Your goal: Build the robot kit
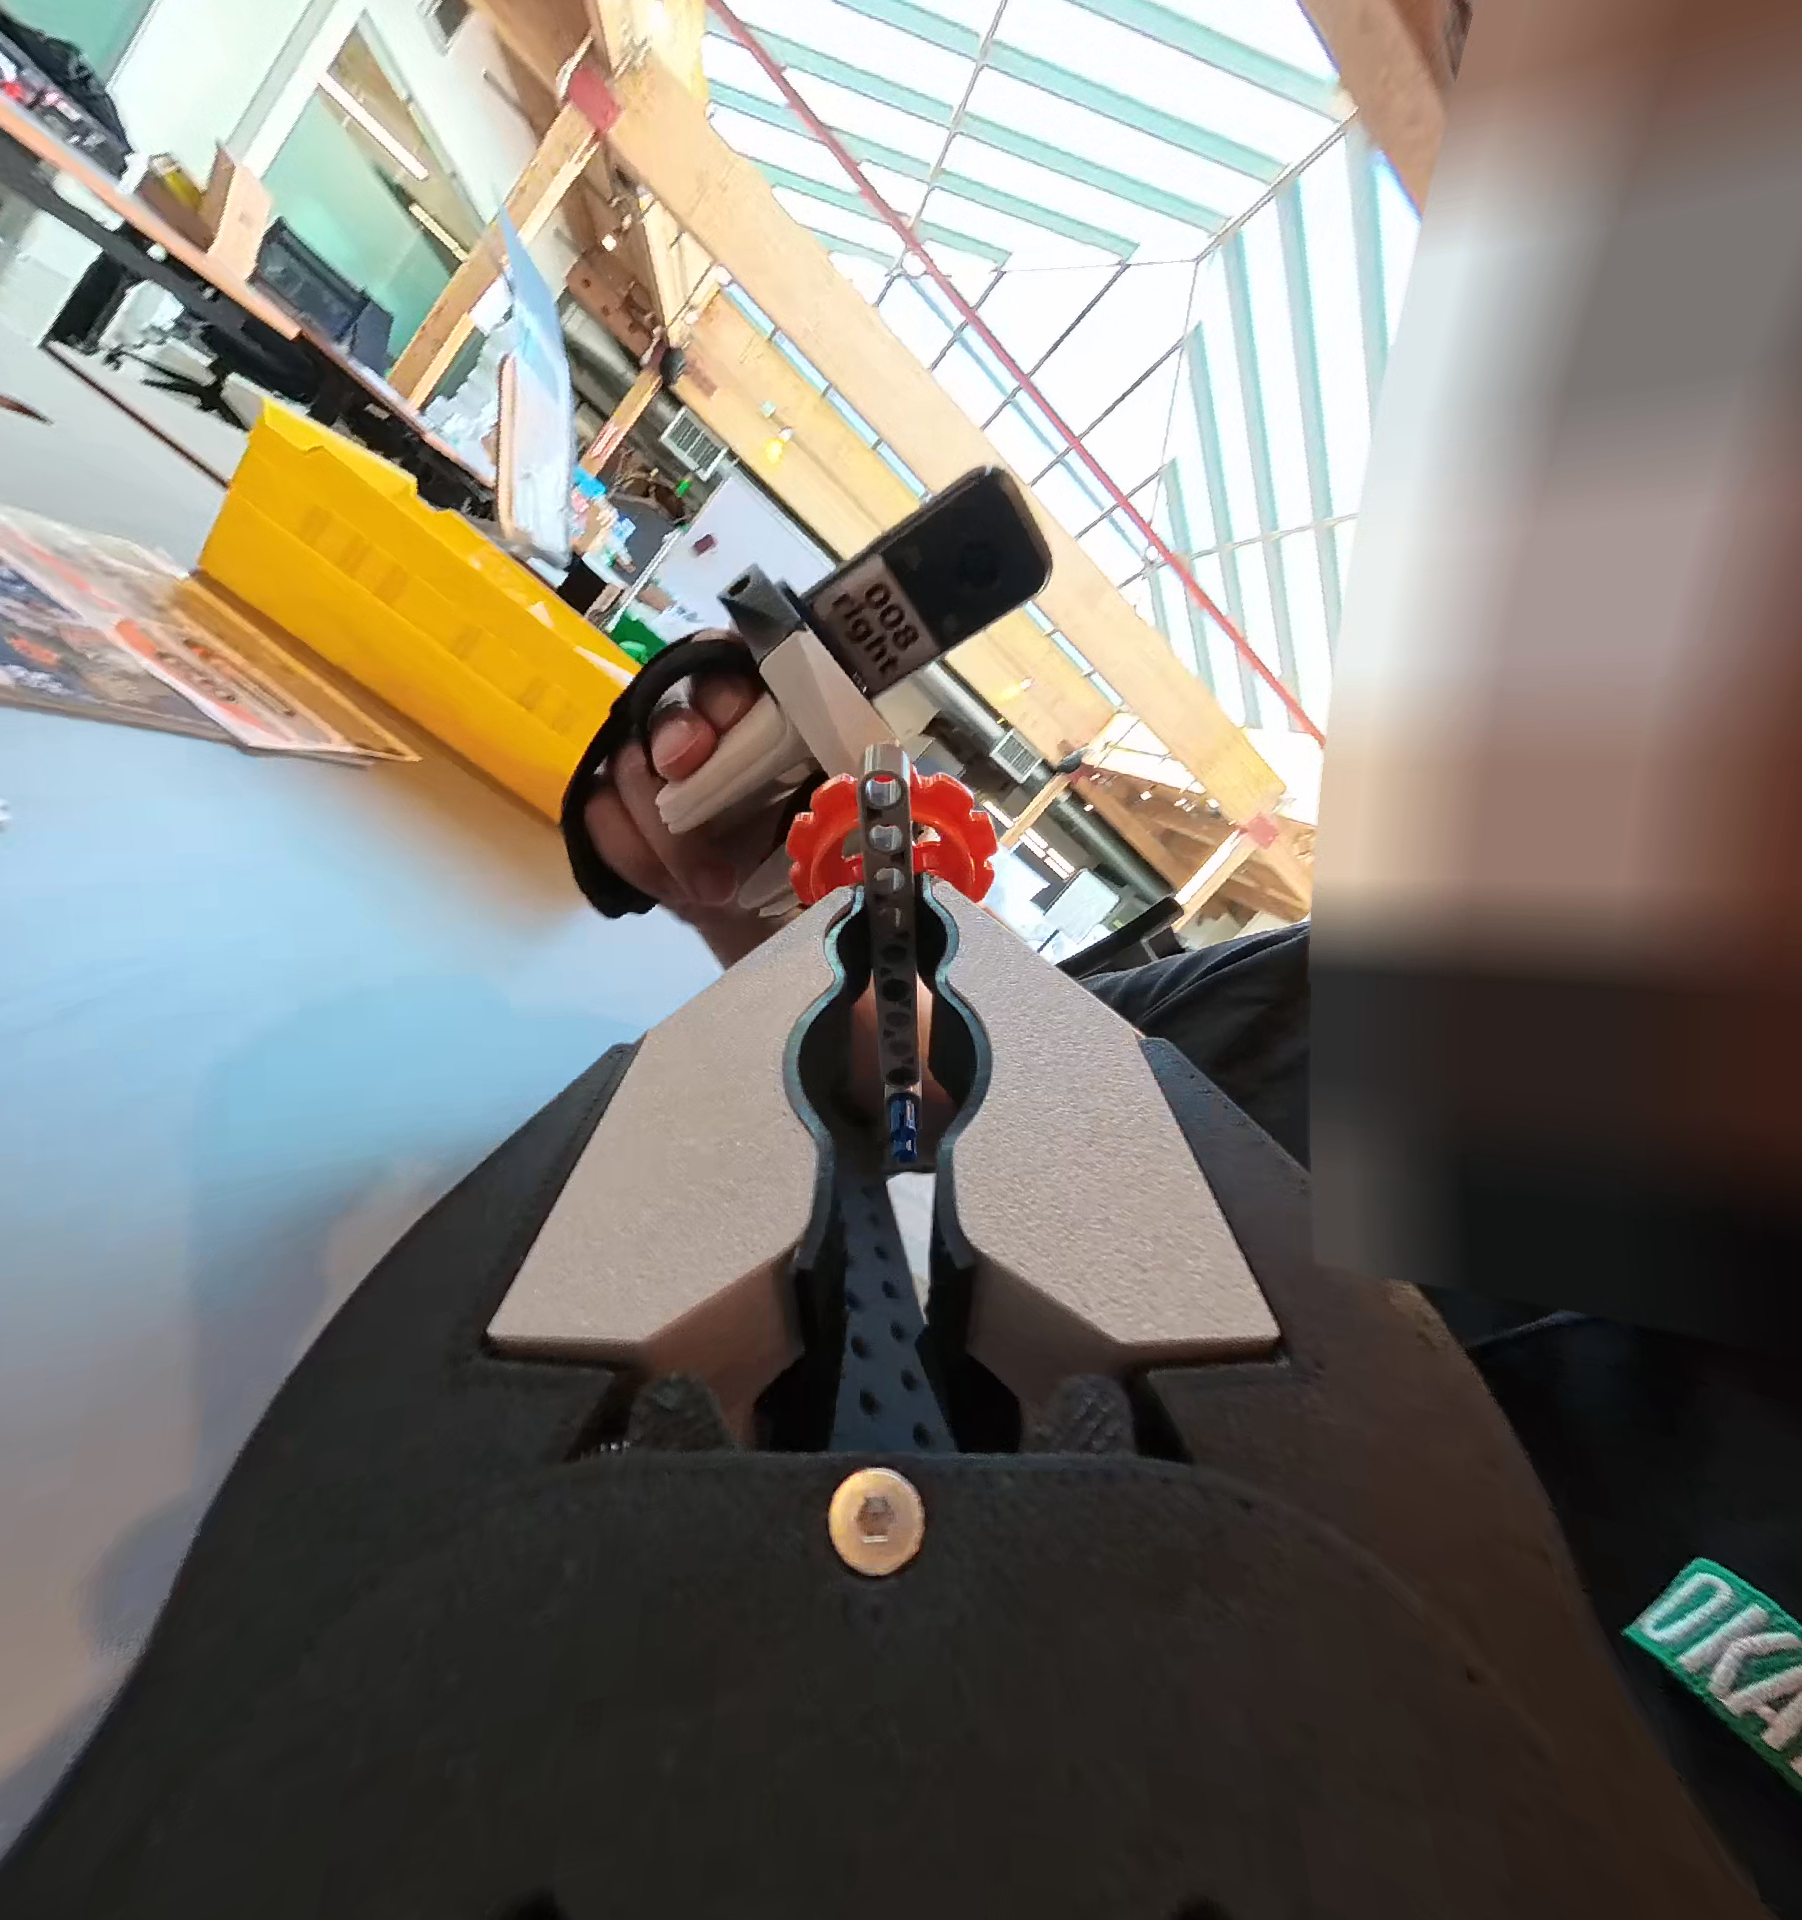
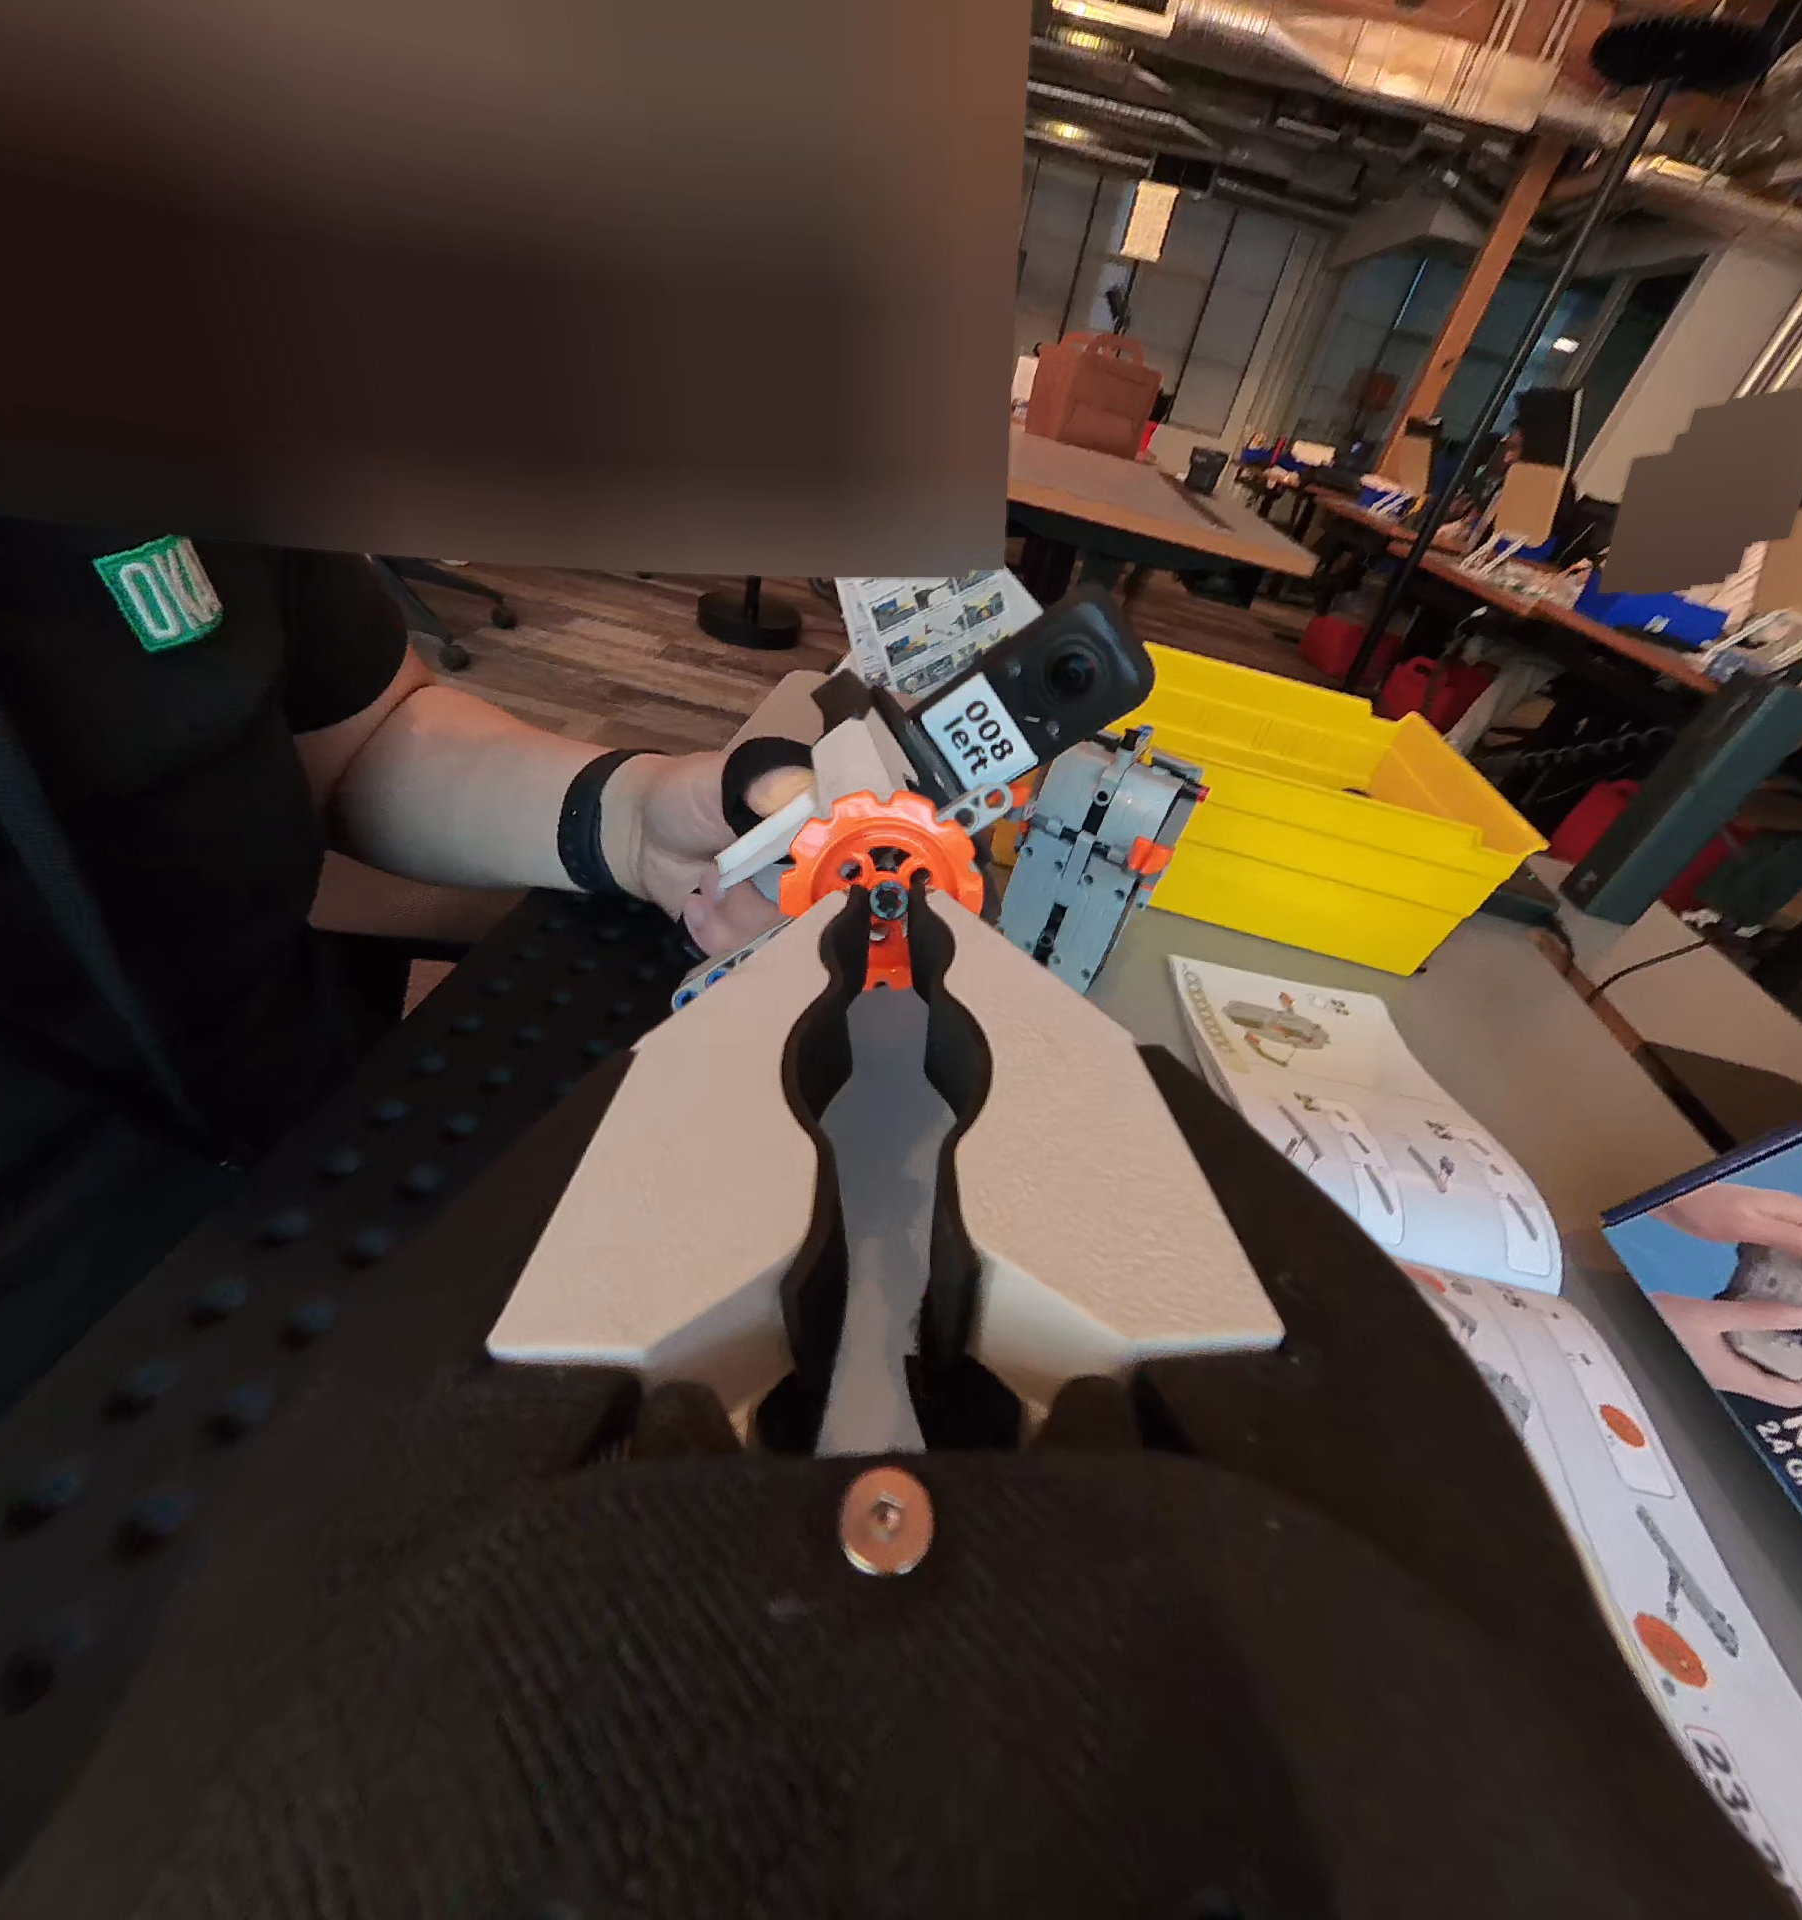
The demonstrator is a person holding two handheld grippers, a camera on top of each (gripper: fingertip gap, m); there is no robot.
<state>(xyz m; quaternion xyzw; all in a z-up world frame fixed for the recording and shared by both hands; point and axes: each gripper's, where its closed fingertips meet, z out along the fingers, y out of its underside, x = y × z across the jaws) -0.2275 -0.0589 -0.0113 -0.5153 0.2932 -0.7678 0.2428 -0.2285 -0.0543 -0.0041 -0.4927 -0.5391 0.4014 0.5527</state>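
My left gripper (image 1: 889, 894) is shut on a thin grey beam with holes (image 1: 884, 831), held upright between the fingers. A blue pin (image 1: 902, 1127) sits in the beam's lower end. An orange toothed wheel (image 1: 824, 842) is right behind the beam's upper end, touching or nearly touching it. My right gripper (image 2: 886, 899) is shut on that orange wheel (image 2: 845, 842) at its hub. In the right wrist view the beam's tip (image 2: 980, 805) sticks out beside the wheel. Both grippers are raised above the table and face each other, each held by a hand.
A grey brick-built model (image 2: 1094, 862) stands on the table behind the wheel. A yellow bin (image 2: 1323, 821) is beyond it and also shows in the left wrist view (image 1: 409, 603). An open instruction booklet (image 2: 1375, 1122) and a blue box (image 2: 1770, 1320) lie at the right. A black studded board (image 2: 357, 1143) lies at the left. Only a small space, under 4 cm, lies between the two pairs of fingers.
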